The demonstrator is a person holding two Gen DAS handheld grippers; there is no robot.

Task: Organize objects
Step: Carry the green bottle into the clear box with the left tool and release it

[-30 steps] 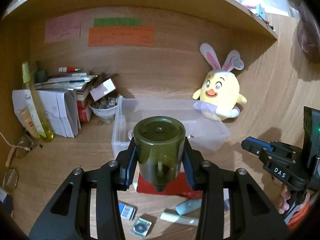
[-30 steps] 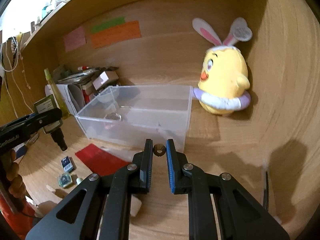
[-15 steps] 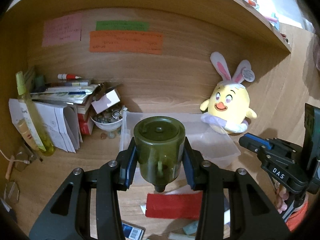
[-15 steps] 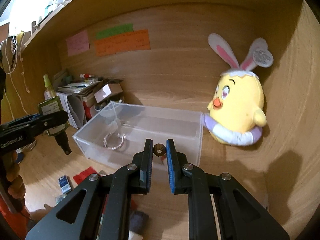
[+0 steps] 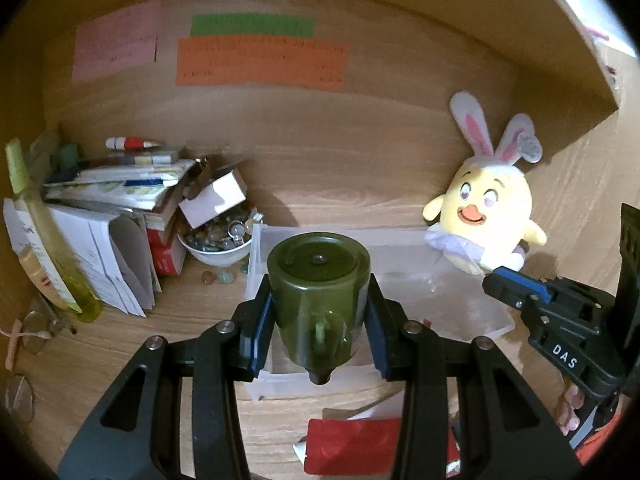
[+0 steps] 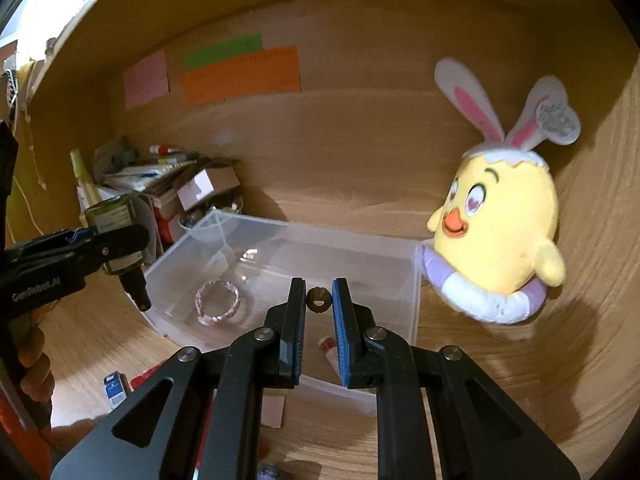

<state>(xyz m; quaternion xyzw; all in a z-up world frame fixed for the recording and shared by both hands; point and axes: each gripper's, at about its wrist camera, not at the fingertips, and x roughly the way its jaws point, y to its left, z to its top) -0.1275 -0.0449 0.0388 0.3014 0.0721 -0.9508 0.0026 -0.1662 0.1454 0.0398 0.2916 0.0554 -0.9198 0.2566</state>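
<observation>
Holding a bead in the right tool and a bottle in the left tool over the bin, with a bracelet binned and desk clutter left.

Dim warm light, strong fisheye bending, dark vignetted corners, slight motion blur

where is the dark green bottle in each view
Left wrist: the dark green bottle sits centre, clamped upside down in the left gripper.
Right wrist: the bottle is at the left edge, beside the clear box.
Shared landmark: the yellow chick toy.
</observation>
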